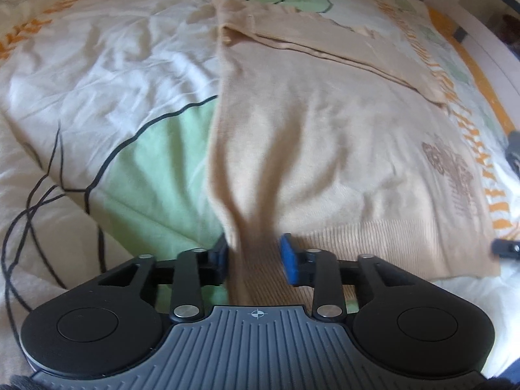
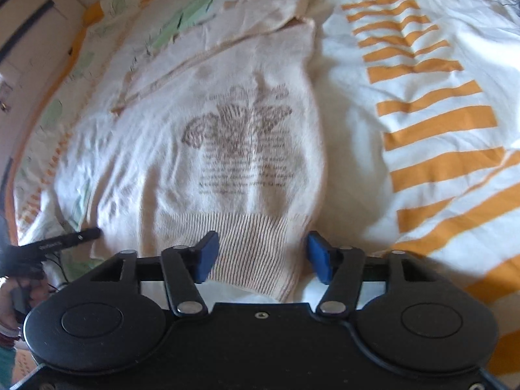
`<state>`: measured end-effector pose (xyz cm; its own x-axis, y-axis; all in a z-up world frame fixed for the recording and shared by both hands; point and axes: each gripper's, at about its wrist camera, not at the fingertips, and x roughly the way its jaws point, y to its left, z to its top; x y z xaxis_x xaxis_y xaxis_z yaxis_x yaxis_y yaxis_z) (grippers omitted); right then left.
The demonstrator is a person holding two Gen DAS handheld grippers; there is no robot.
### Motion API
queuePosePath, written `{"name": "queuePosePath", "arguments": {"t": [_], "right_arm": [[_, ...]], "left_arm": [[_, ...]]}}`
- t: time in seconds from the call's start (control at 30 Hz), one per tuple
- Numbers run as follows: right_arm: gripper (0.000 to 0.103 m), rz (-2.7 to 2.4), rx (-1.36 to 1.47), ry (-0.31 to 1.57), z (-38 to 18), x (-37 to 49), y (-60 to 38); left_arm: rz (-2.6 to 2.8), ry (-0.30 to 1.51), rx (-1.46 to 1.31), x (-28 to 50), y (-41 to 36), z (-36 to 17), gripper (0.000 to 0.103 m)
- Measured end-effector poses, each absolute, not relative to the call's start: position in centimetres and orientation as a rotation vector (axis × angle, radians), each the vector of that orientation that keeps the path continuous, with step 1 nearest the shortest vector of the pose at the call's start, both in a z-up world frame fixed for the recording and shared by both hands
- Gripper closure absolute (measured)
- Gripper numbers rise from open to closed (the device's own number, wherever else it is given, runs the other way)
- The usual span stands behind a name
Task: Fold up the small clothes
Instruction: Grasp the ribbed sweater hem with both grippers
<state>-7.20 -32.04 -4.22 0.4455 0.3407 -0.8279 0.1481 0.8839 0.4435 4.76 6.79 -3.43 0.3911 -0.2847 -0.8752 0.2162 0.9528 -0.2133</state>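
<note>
Left wrist blur hides whether tool (image 1: 255, 255) grips sweater (image 1: 341, 149).

You have the sweater (image 1: 341, 149) lying spread on the bedcover (image 1: 107, 65), its ribbed hem nearest you and one sleeve folded across its far part. Your left gripper (image 1: 255, 255) sits at the hem's left corner with a raised fold between its fingers; your right gripper (image 2: 263, 256) straddles the hem's right corner.
</note>
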Motion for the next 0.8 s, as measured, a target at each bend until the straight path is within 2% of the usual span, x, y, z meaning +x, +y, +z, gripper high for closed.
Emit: {"name": "queuePosePath", "arguments": {"t": [0.03,0.1,0.17,0.23,0.4,0.57,0.67,0.8], "right_arm": [[0.03,0.126,0.495,1.125,-4.4,-6.9,-31.8],[0.022,0.128,0.493,1.141,-4.9,-6.4,-31.3],[0.015,0.125,0.494,1.147,-5.1,-6.0,-30.9],[0.003,0.126,0.513,1.148,-5.4,-5.6,-30.6],[0.0,0.098,0.524,1.142,-5.9,-5.0,-29.9],[0.0,0.086,0.559,1.127,-6.2,-4.9,-30.3],[0.0,0.091,0.609,1.118,-6.3,-4.9,-31.0],[0.0,0.12,0.639,1.123,-6.2,-4.9,-31.5]], "left_arm": [[-0.328,1.122,-0.053,4.7,6.5,-3.5,0.062],[-0.359,1.119,-0.038,4.6,5.9,-3.5,0.043],[-0.389,1.115,-0.026,4.5,5.2,-3.7,0.03],[-0.395,1.114,-0.004,4.4,4.7,-3.9,0.023],[-0.393,1.106,-0.024,4.2,4.6,-4.1,0.01],[-0.375,1.079,-0.17,4.2,6.0,-4.4,0.008],[-0.383,1.09,-0.162,4.5,5.8,-4.3,0.009],[-0.376,1.092,-0.063,4.0,5.2,-3.5,0.024]]}}
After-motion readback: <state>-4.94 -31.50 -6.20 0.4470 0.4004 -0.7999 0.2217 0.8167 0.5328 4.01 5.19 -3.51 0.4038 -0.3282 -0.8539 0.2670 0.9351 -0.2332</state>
